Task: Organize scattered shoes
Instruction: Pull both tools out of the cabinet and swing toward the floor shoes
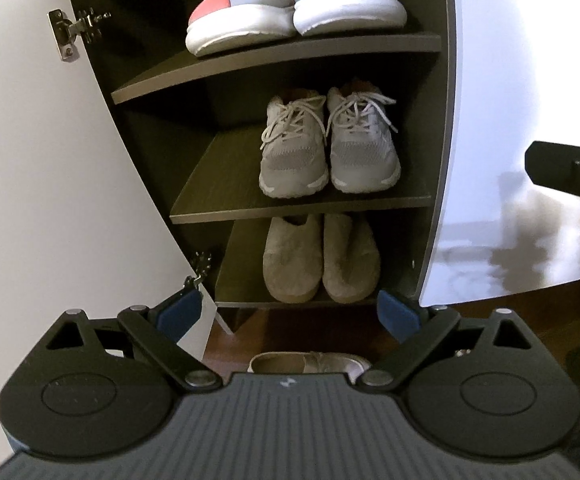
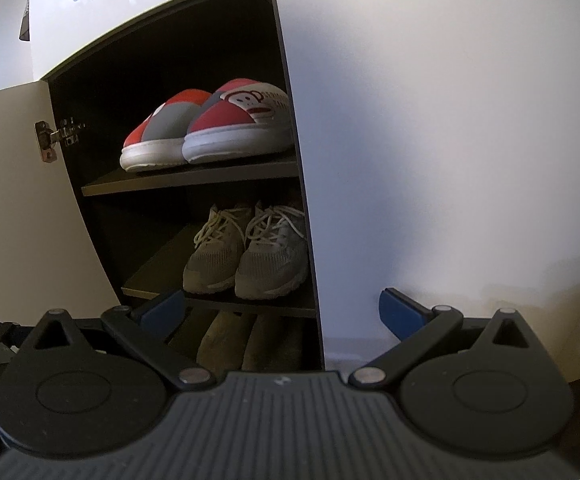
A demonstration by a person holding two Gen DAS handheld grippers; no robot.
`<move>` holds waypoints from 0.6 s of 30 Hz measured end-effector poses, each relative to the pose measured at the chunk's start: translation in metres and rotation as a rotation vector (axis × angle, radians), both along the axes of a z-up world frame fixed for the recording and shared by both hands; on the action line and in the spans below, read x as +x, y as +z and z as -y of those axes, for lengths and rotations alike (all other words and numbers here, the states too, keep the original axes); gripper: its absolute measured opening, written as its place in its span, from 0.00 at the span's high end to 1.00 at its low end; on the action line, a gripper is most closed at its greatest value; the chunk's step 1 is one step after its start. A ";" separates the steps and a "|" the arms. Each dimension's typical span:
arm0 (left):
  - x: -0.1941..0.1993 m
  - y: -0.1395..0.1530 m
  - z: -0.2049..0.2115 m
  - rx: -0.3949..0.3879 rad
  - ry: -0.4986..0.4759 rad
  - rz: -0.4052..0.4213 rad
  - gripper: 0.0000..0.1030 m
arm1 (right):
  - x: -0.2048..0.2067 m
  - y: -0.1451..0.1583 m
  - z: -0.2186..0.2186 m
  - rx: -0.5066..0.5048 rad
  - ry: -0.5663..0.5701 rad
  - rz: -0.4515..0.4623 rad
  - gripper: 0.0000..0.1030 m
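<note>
Your left gripper [image 1: 290, 312] hangs spread and empty, a loose shoe [image 1: 310, 362] on the floor just below it, probably the next pick. Ahead, the cabinet [image 1: 273, 204] holds paired clogs [image 1: 322, 258], sneakers [image 1: 330, 144] and slippers [image 1: 294, 0], toes outward. Your right gripper [image 2: 281, 312] is likewise spread, holding nothing, facing the shut door [image 2: 430, 160].

Dark cabinet shelves [image 1: 217, 76]: red-grey slippers [image 1: 296, 4] at 12 o'clock, laced grey sneakers [image 1: 330, 144] centre, beige slippers [image 1: 322, 258] lowest; a pale shoe [image 1: 310, 362] on the floor [image 1: 233, 340] at 6 o'clock.
</note>
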State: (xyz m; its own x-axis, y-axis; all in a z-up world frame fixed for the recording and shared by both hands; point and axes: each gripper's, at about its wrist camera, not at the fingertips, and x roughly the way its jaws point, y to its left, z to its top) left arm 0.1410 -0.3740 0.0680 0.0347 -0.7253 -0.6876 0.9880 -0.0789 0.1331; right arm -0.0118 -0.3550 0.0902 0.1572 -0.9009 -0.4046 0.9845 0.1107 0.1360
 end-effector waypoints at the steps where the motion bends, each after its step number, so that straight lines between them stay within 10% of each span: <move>1: 0.000 -0.001 0.000 0.003 0.002 0.001 0.07 | -0.001 -0.003 0.001 0.004 0.003 0.000 0.01; 18: 0.017 -0.048 -0.004 0.088 0.058 0.009 0.07 | 0.011 -0.038 0.014 0.073 0.064 -0.021 0.01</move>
